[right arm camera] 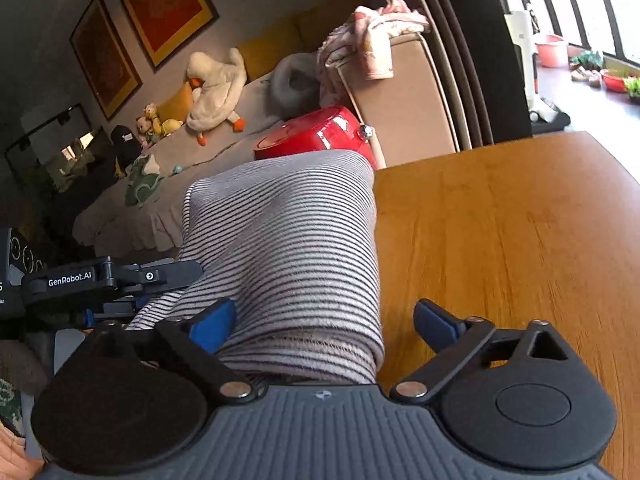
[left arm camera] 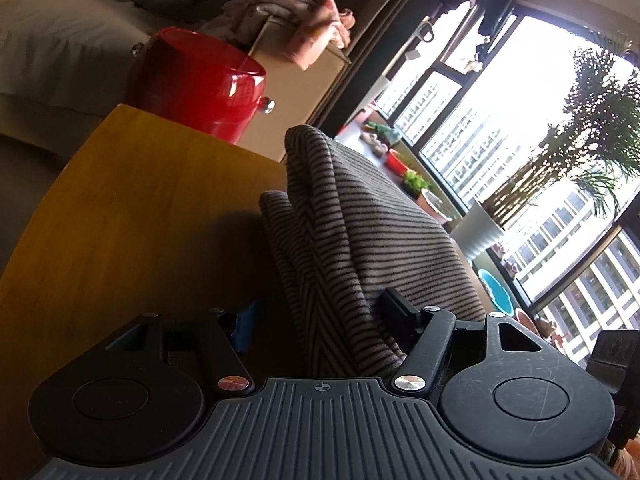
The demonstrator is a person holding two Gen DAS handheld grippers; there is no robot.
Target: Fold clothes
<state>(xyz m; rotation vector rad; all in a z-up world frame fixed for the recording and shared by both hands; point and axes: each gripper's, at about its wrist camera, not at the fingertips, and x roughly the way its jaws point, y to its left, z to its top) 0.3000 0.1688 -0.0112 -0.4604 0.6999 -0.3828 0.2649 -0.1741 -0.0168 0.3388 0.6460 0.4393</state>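
Striped garment (right arm camera: 288, 248), grey with thin dark lines, lies folded in a thick bundle on the wooden desk (right arm camera: 500, 232), its near edge between both pairs of tongs. Right tongs (right arm camera: 324, 320) stand wide apart: the left blue pad (right arm camera: 212, 324) rests beside the cloth, the other clear of it. Left tongs (left arm camera: 320, 312) are partly open astride a fold, not pinching it. Beyond the desk sits a red pot (left arm camera: 196, 80), then a sofa (right arm camera: 240, 128) with a plush duck (right arm camera: 216, 88).

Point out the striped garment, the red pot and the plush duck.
striped garment (right arm camera: 288, 240), right wrist view, middle of the folded cloth
red pot (left arm camera: 196, 80), left wrist view, its side wall
plush duck (right arm camera: 216, 88), right wrist view, its body
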